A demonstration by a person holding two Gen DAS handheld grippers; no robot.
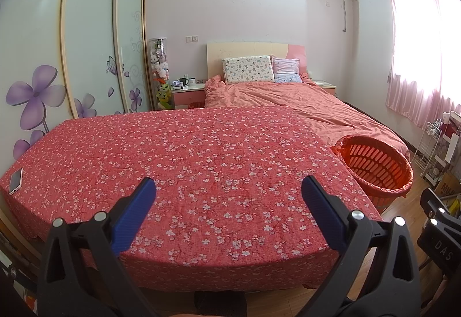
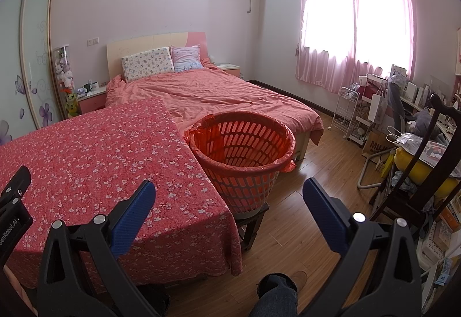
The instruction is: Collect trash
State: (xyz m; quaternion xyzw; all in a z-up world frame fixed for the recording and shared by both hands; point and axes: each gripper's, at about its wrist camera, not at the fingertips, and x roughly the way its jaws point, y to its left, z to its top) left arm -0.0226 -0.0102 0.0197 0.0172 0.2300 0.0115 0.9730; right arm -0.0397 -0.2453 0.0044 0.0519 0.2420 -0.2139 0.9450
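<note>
An orange slatted basket (image 2: 245, 155) lined with a red bag stands on a low stool at the right end of the table; it also shows in the left wrist view (image 1: 374, 167). The table wears a red flowered cloth (image 1: 187, 167), also seen in the right wrist view (image 2: 95, 155). No trash shows on it. My left gripper (image 1: 229, 190) is open and empty above the table's near edge. My right gripper (image 2: 229, 193) is open and empty, held above the table's right corner and the floor, short of the basket.
A white phone (image 1: 15, 181) lies at the table's far left. A bed with a pink duvet (image 2: 230, 98) stands behind the table. A dark wooden chair (image 2: 426, 161) and cluttered shelves stand at the right. My shoe (image 2: 296, 279) is on the wood floor.
</note>
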